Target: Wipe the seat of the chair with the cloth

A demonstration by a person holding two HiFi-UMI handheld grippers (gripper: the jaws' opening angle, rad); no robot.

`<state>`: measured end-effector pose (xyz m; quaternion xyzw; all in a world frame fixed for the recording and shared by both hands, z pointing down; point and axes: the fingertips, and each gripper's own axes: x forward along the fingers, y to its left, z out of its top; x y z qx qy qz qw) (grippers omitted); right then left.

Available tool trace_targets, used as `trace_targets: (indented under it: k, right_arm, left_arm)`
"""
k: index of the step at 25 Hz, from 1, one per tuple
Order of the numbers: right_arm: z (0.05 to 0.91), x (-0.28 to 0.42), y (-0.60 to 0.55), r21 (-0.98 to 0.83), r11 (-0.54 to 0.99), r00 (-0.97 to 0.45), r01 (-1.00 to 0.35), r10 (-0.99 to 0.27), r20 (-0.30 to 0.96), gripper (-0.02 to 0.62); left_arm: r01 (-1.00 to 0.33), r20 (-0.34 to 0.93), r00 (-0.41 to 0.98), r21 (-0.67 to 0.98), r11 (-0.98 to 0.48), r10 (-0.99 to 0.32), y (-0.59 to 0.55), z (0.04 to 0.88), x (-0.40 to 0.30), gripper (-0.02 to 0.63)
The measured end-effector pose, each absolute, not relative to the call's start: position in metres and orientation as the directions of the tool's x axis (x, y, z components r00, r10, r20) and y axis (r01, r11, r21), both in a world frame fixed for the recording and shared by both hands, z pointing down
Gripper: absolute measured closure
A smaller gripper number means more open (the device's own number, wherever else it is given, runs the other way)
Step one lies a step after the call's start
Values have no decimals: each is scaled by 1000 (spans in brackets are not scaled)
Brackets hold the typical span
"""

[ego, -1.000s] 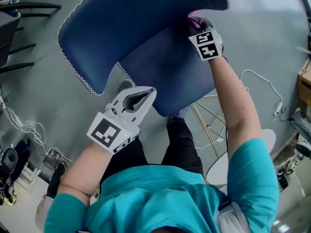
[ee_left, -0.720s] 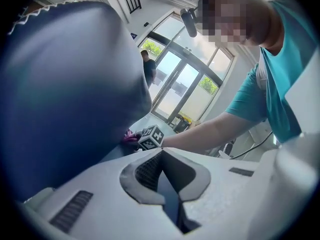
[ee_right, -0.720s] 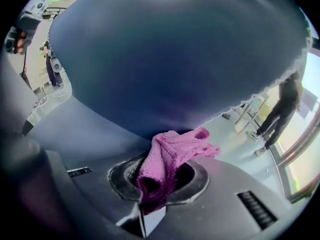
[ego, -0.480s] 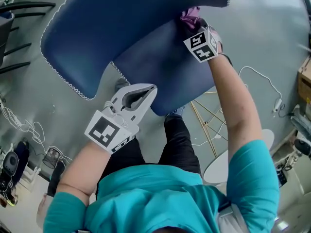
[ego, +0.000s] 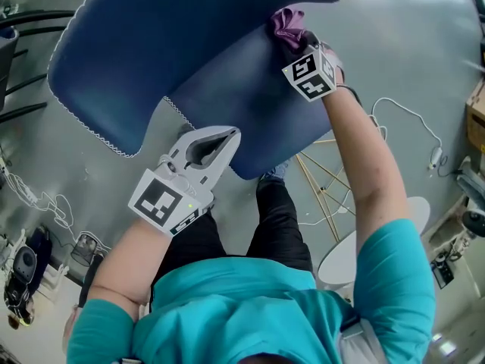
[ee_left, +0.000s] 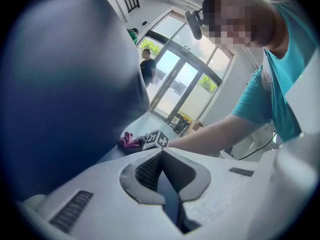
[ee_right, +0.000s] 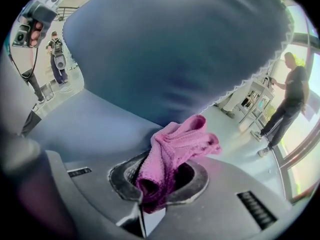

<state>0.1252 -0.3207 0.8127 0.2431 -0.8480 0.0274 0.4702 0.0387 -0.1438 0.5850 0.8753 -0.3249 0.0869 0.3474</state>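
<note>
The chair [ego: 174, 44] had swung a little leftward under me. Across its seat [ego: 242, 105] my right gripper [ego: 292, 40], clenched on the pink cloth [ego: 284, 23], had slid left along the backrest crease, so wiping looked under way. My left gripper [ego: 216, 146] stayed closed and empty at the seat's front edge.

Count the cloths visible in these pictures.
1: a pink cloth, pinched in the jaws of the right gripper, at the rear of the chair seat by the backrest. Others may be hidden behind the backrest.
</note>
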Motion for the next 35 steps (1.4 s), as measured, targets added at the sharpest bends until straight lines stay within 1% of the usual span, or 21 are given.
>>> trace_targets:
  k: [13,35]
  right_arm:
    - [814,146,-299,160,895,-444,-416,-353,823,548]
    - [814,173,-261,135,907,-445,-400,-321,836,548]
  left_arm:
    - [-661,407,749,516,-545,-523,-155,593,42,603]
    - [-644,397,763,526,-555,-510,-139,593,60,603]
